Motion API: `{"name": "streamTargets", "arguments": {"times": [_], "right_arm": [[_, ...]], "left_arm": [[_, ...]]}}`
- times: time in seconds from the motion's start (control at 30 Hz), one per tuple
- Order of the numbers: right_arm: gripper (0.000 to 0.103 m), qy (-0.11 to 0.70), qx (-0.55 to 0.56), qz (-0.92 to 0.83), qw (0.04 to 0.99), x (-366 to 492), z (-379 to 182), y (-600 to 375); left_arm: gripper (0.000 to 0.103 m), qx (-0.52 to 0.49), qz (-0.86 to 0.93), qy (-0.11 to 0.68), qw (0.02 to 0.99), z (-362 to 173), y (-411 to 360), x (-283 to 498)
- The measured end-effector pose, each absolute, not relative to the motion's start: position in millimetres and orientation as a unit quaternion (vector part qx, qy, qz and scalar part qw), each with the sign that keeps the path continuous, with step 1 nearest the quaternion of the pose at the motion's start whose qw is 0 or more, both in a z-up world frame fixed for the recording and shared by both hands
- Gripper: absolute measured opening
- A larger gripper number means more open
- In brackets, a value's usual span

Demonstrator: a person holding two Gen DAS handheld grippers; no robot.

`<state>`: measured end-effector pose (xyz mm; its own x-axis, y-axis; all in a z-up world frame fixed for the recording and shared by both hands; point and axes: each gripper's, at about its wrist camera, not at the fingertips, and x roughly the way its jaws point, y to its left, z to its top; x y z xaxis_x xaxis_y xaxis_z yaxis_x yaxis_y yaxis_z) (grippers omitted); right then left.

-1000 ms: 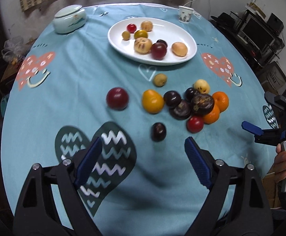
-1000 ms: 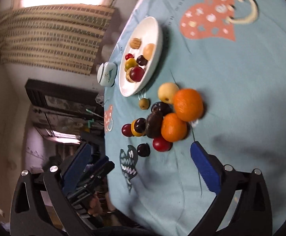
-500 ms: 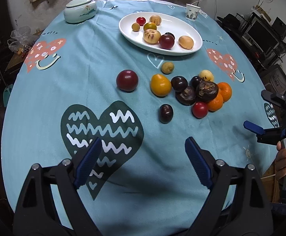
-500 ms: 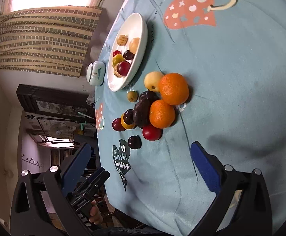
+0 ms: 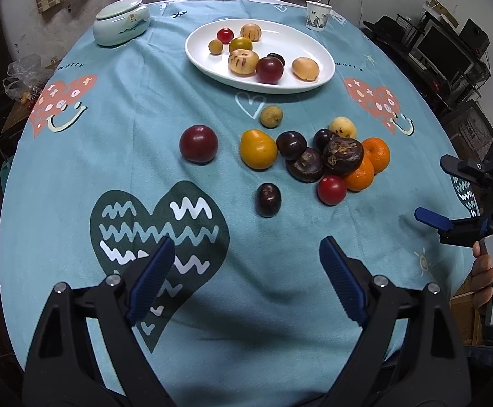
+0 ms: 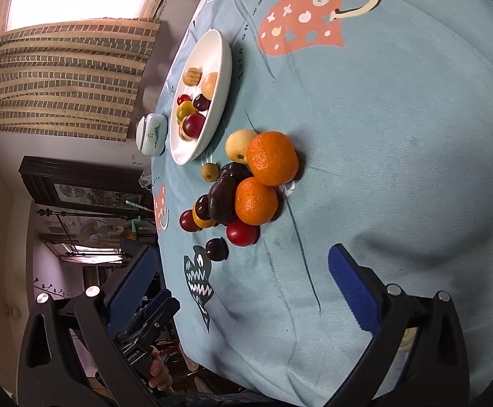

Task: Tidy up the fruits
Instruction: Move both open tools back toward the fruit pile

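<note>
A white oval plate at the table's far side holds several fruits. Loose fruit lies on the blue cloth: a red plum, a yellow-orange fruit, a dark plum, a red tomato, two oranges and dark fruits in a cluster. My left gripper is open and empty, hovering near the table's front edge, short of the dark plum. My right gripper is open and empty at the table's right side; it also shows in the left wrist view.
A lidded ceramic jar stands at the far left and a paper cup at the far right behind the plate. Shelves with electronics stand beyond the table's right edge.
My left gripper has drawn back and risen, so the fruit looks farther away. The right gripper has shifted slightly. Both stay open and no fruit has moved.
</note>
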<state>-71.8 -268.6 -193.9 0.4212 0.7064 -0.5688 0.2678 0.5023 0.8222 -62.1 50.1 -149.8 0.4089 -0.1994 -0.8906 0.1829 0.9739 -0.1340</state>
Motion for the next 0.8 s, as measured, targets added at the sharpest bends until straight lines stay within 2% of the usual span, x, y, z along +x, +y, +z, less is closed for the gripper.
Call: {"name": "streamTargets", "arguments": {"times": [0.8], "right_arm": [[0.101,0.531,0.454,0.172,0.695,-63.1,-194.1,-257.1]], "left_arm": [[0.089,-0.020,-0.104,0.541,0.834,-154.7,59.0,-55.3]]}}
